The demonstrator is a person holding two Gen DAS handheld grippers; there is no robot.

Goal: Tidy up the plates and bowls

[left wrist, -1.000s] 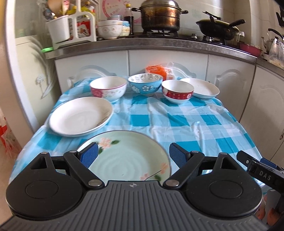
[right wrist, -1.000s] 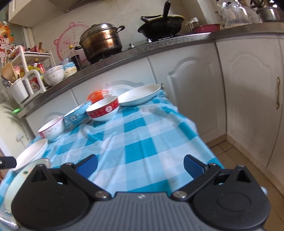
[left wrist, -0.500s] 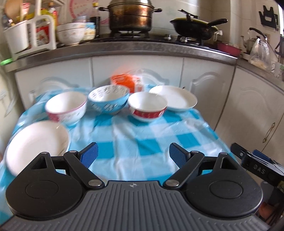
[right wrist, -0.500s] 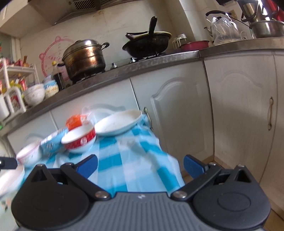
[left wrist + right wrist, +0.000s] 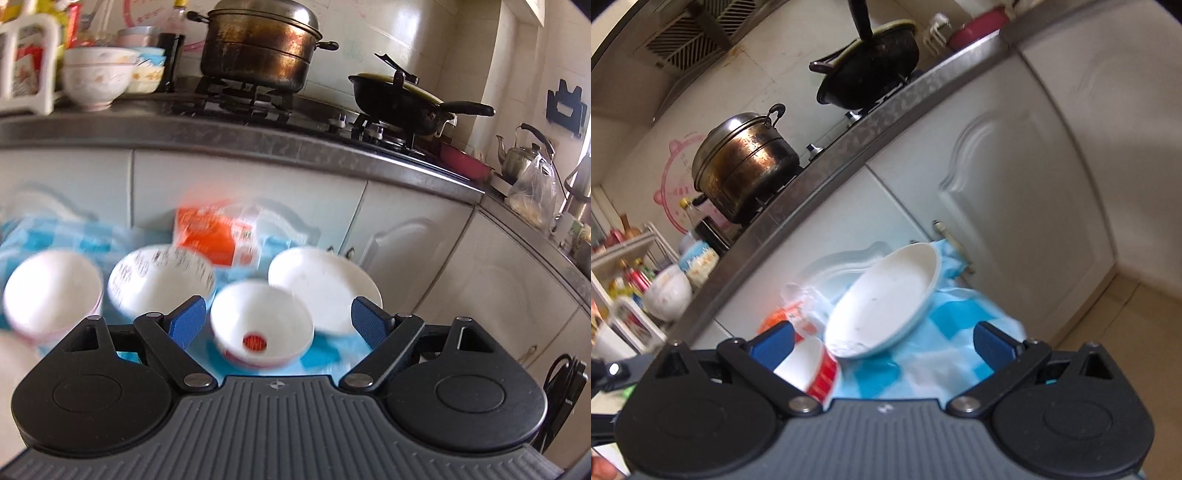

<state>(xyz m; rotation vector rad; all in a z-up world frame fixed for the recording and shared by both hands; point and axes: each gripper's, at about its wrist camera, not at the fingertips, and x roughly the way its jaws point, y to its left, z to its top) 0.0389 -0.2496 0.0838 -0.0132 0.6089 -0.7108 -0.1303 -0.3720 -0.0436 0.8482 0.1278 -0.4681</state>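
Note:
My left gripper point(image 5: 277, 320) is open and empty, hovering over the small red-banded bowl point(image 5: 260, 324), which sits between its fingers in view. To its left stand the blue patterned bowl point(image 5: 159, 280) and a white bowl with a pink base point(image 5: 51, 291). A white plate point(image 5: 325, 286) lies behind to the right. My right gripper point(image 5: 882, 341) is open and empty, just in front of the same white plate point(image 5: 886, 299); the red-banded bowl point(image 5: 810, 367) is by its left finger.
A blue checked cloth point(image 5: 956, 332) covers the table. An orange packet point(image 5: 214, 230) lies behind the bowls. White cabinets point(image 5: 1015, 192) and a steel counter with a large pot point(image 5: 258, 44) and a black wok point(image 5: 399, 99) stand right behind the table.
Both grippers have moved forward over the table toward the far bowls and white plate. The green floral plate and large white plate have dropped out of view. Both stayed open.

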